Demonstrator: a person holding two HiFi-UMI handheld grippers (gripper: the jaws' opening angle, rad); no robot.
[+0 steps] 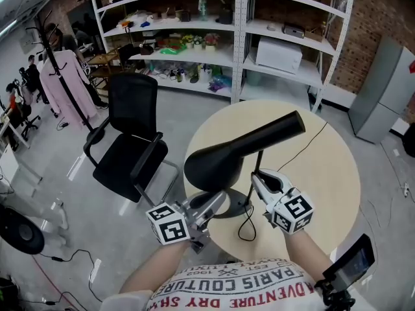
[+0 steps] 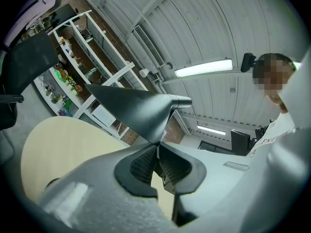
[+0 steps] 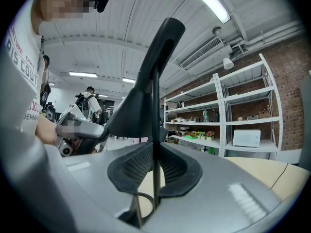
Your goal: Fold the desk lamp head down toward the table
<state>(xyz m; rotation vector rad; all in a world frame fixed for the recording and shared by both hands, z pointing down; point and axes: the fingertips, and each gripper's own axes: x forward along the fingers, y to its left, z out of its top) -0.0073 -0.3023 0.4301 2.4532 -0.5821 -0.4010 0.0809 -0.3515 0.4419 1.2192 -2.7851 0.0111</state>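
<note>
Round pale table [image 1: 324, 173] sits close under me, and both claws work at its near edge. My left gripper [image 2: 156, 148] has its jaws nearly together, pinching the lower rim of the black lamp head [image 2: 136, 110]. I judge that grip is there to pull the head down. My right gripper [image 3: 155, 154] is clamped on the thin stem [image 3: 155, 125], which runs straight up between the ribbed pads. That hold looks meant to steady the lamp while the head swings.

From the head view the lamp stands near the table's front, its head slanting up and away toward the right, not yet folded down. The base [image 1: 235, 210] is mostly covered by the head and the left claw, and the hinge joining head to stem is hidden under the head, so I cannot tell how it will pivot. How much rim the left pads hold is also hard to make out.

Farther off, the cord [image 1: 305, 144] trails across the table toward its far rim. Beyond stand a black chair [image 1: 130, 135] and white shelves [image 1: 259, 37].
</note>
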